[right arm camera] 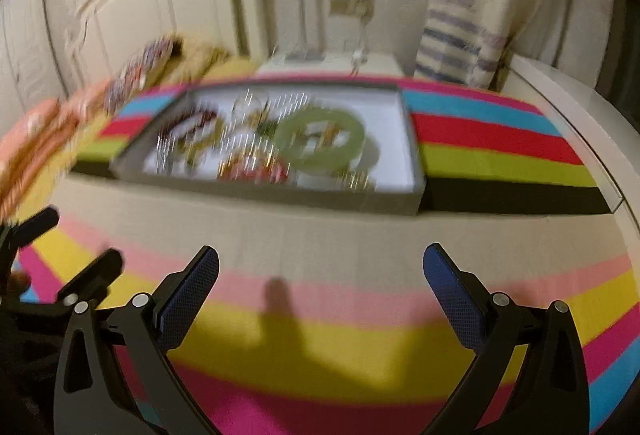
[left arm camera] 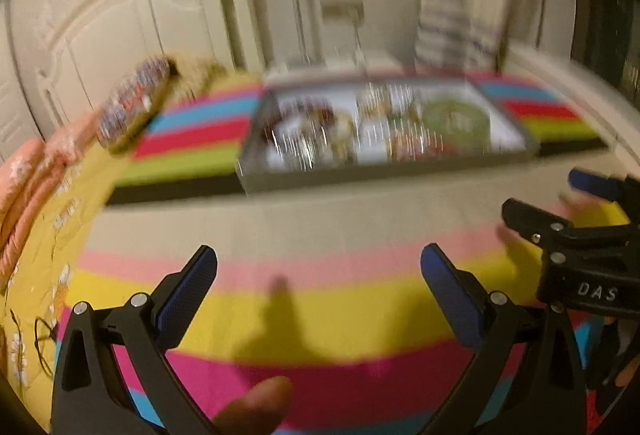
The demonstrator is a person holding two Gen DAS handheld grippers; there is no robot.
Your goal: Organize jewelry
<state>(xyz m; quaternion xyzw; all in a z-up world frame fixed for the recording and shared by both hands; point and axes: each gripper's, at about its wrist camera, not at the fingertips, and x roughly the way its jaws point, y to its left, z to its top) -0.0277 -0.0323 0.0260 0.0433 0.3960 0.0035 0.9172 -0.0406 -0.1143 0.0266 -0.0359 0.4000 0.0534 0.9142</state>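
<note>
A grey tray with a white floor lies on the striped bedcover ahead of both grippers. It holds several pieces of jewelry, blurred by motion: a green bangle, dark beads and shiny gold and red pieces. My left gripper is open and empty above the cover, short of the tray. My right gripper is open and empty too. It also shows in the left wrist view at the right edge.
The striped cover spreads over the bed. Pillows and an orange and yellow quilt lie at the left. A white headboard, a white nightstand and a striped cloth stand behind.
</note>
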